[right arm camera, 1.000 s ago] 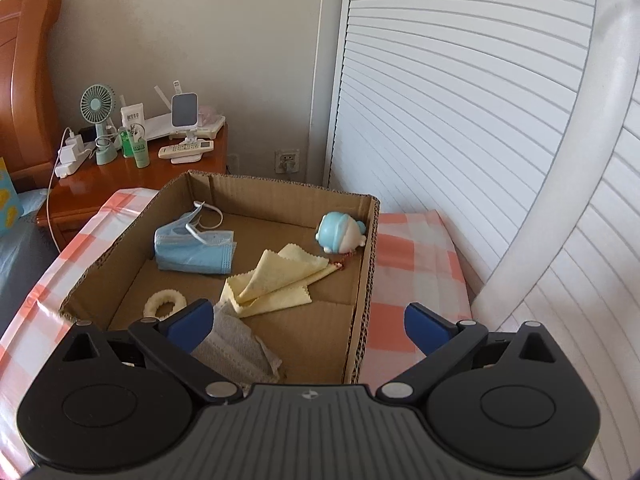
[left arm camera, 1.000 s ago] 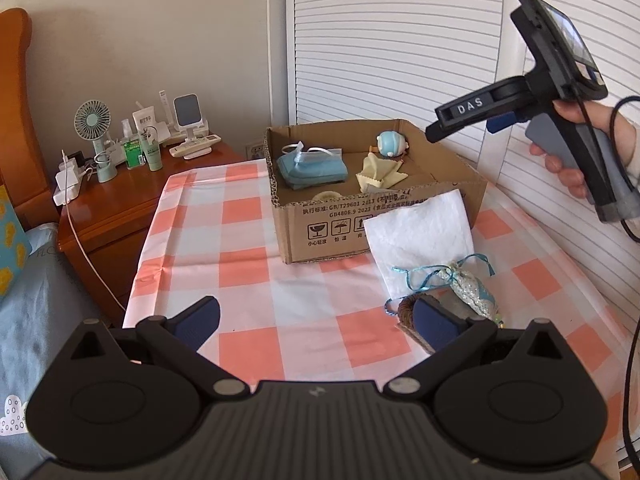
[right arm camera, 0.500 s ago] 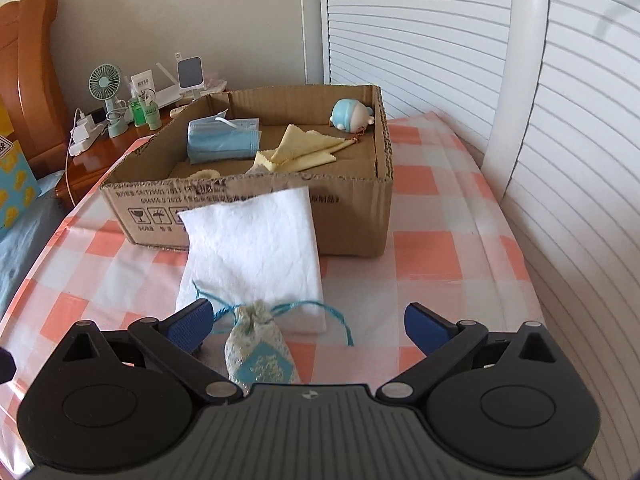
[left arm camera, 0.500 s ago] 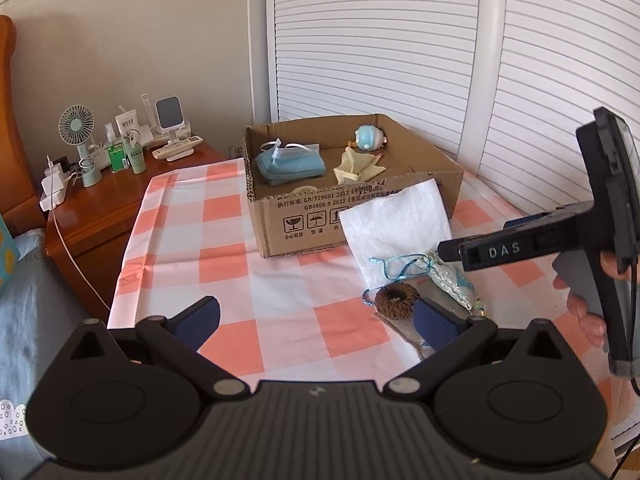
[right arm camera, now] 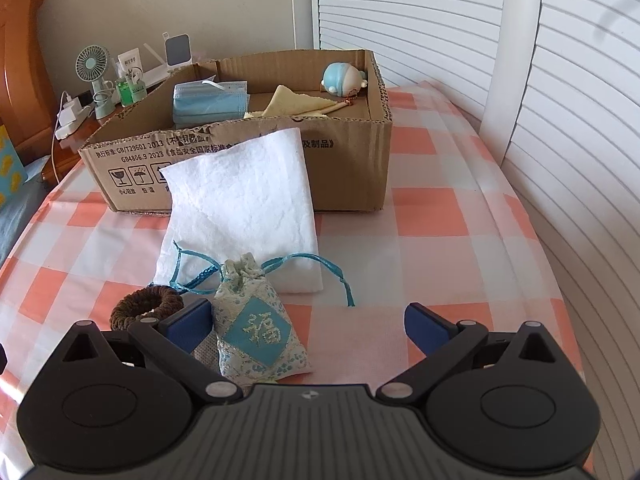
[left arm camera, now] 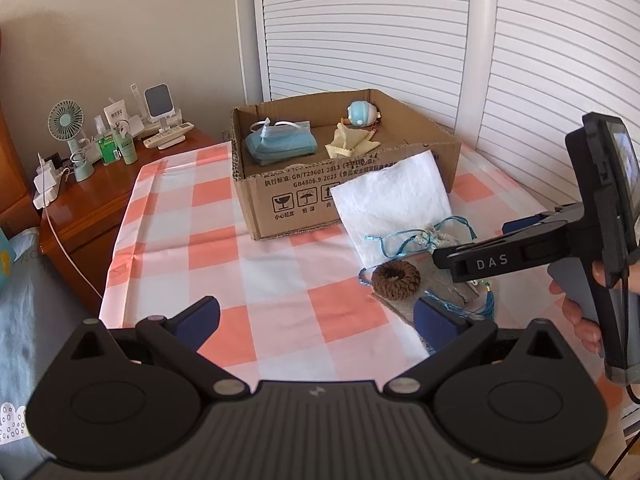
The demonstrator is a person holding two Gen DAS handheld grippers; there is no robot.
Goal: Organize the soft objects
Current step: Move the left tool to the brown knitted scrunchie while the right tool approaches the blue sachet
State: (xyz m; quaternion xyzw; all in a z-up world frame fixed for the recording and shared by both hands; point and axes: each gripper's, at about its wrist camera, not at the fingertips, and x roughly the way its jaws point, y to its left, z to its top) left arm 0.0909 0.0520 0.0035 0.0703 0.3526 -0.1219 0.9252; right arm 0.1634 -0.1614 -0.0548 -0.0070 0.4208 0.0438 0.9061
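A cardboard box (left arm camera: pixel 280 196) (right arm camera: pixel 352 160) on the checked table holds a blue face mask (left arm camera: pixel 280 146) (right arm camera: pixel 210 98), a yellow cloth (left arm camera: pixel 350 144) (right arm camera: pixel 298 102) and a small blue plush (left arm camera: pixel 360 112) (right arm camera: pixel 343 78). In front of it lie a white cloth (left arm camera: pixel 394 204) (right arm camera: pixel 244 204), a blue-and-white sachet with a cord (right arm camera: pixel 252 324) (left arm camera: pixel 434 238) and a brown hair tie (left arm camera: pixel 396 279) (right arm camera: pixel 146 304). My right gripper (right arm camera: pixel 306 322) (left arm camera: pixel 480 248) is open and empty, low over the sachet. My left gripper (left arm camera: pixel 318 320) is open and empty above the table's near edge.
A wooden nightstand (left arm camera: pixel 92 200) at the left carries a small fan (left arm camera: pixel 66 120) (right arm camera: pixel 93 64), bottles, a phone stand and a charger cable. White louvred doors (left arm camera: pixel 380 28) stand behind and to the right of the table. A bed edge (left arm camera: pixel 20 300) is at the far left.
My right gripper has drawn back from above the box and come down over the sachet. My left gripper has pulled back and up a little. Both stay open.
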